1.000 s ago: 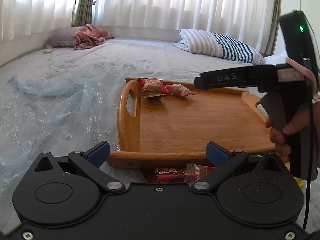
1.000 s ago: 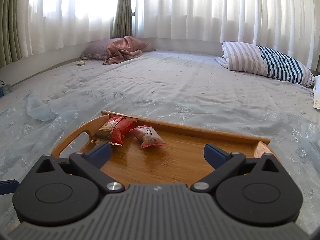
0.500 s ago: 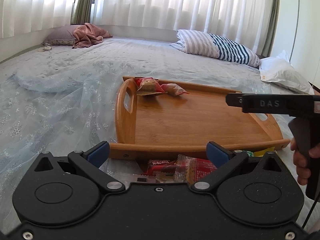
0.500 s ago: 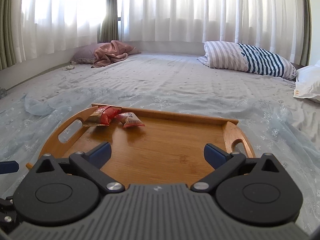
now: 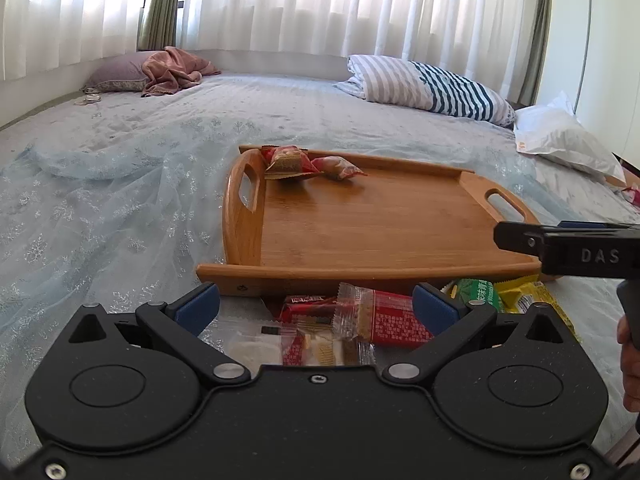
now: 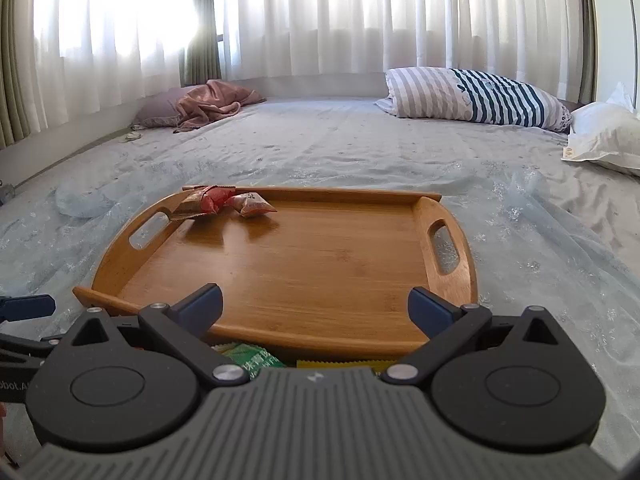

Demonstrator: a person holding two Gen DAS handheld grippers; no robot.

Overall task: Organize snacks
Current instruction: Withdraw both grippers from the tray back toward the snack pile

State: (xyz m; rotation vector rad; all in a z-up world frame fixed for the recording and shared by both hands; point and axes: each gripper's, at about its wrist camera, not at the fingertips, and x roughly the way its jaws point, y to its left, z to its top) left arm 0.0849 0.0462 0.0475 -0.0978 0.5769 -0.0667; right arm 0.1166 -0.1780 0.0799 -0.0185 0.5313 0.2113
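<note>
A bamboo tray [image 5: 384, 236] lies on the bed, also in the right wrist view [image 6: 304, 272]. Two snack packets [image 5: 292, 162] [image 6: 252, 205] lie at its far left corner. Loose snacks lie before the tray's near edge: a red packet [image 5: 384, 316], a clear-wrapped one [image 5: 312, 346], a green one [image 5: 478, 294] [image 6: 252, 358] and a yellow one [image 5: 528, 294]. My left gripper [image 5: 316, 306] is open and empty just above the red packet. My right gripper [image 6: 316, 306] is open and empty over the tray's near edge; its side shows in the left wrist view [image 5: 568, 248].
A striped pillow [image 5: 432, 84] and a white bag [image 5: 560, 140] lie at the far right. A pink blanket [image 5: 172, 68] on a purple pillow lies at the far left. Sheer lace fabric [image 5: 100, 208] covers the bed left of the tray.
Both grippers have pulled back toward the near edge of the tray. The right gripper has left the tray's middle and moved right. More loose snacks show below the left gripper.
</note>
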